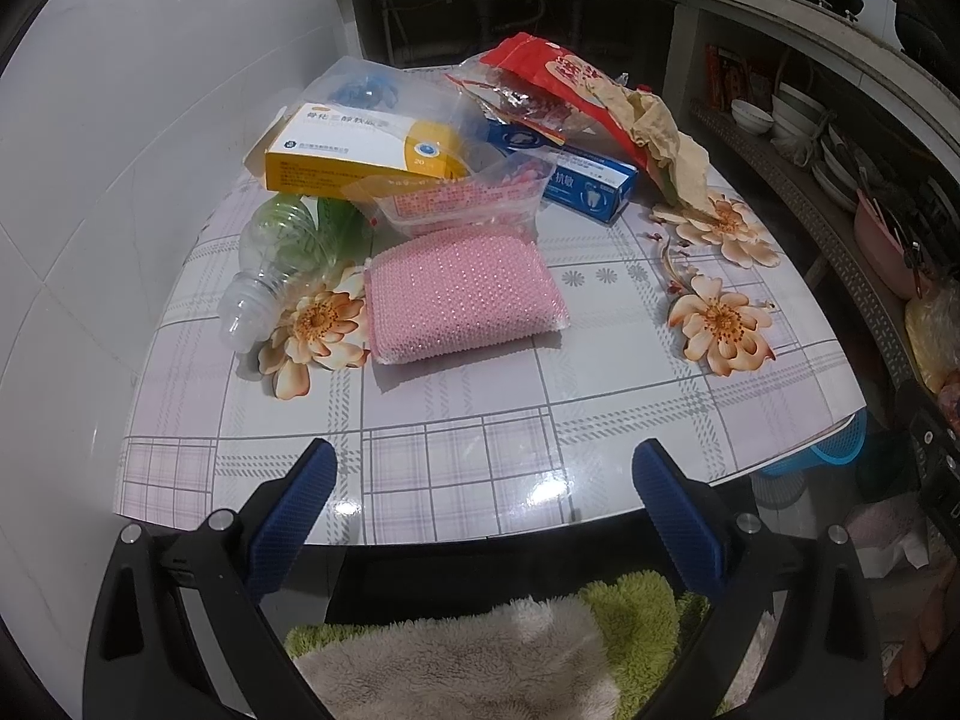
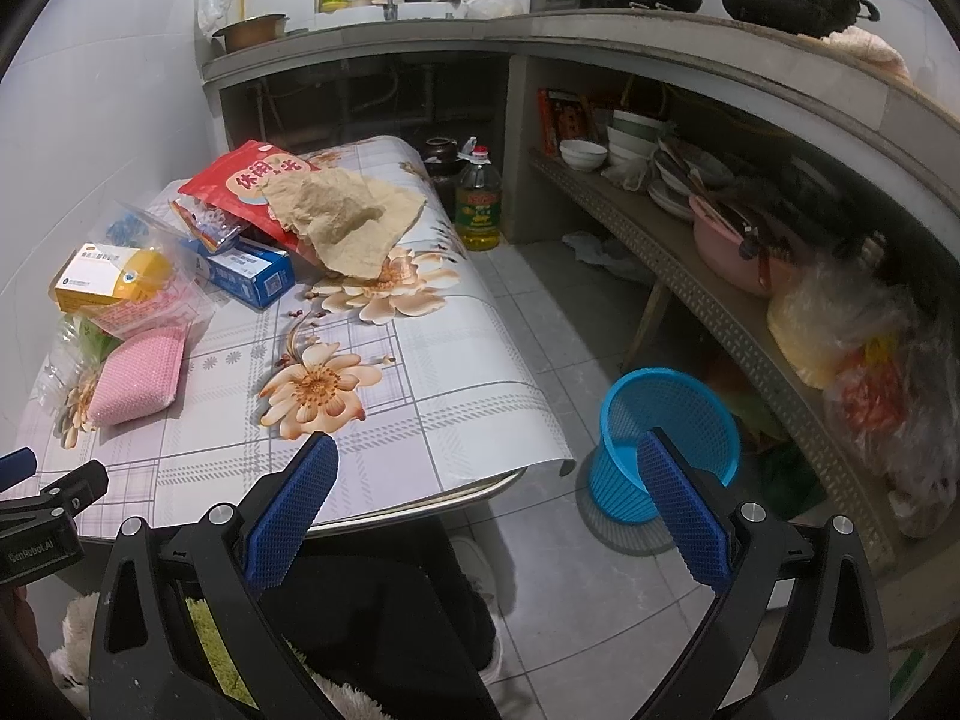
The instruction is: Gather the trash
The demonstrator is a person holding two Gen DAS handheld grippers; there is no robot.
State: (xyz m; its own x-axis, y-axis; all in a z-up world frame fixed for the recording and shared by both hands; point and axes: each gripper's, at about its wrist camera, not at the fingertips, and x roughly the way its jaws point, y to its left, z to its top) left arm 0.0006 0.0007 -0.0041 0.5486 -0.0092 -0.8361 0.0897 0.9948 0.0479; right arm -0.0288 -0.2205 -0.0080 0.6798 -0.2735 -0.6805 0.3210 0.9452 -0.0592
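2 grippers are hovering at the near edge of the table, and we are holding both wide open with nothing between the pads: our left gripper is facing the trash pile, our right gripper is hanging over the table corner and the blue basket on the floor. Lying together at the table's far side are a pink sponge, clear bottle, yellow box, blue box, red bag and crumpled paper.
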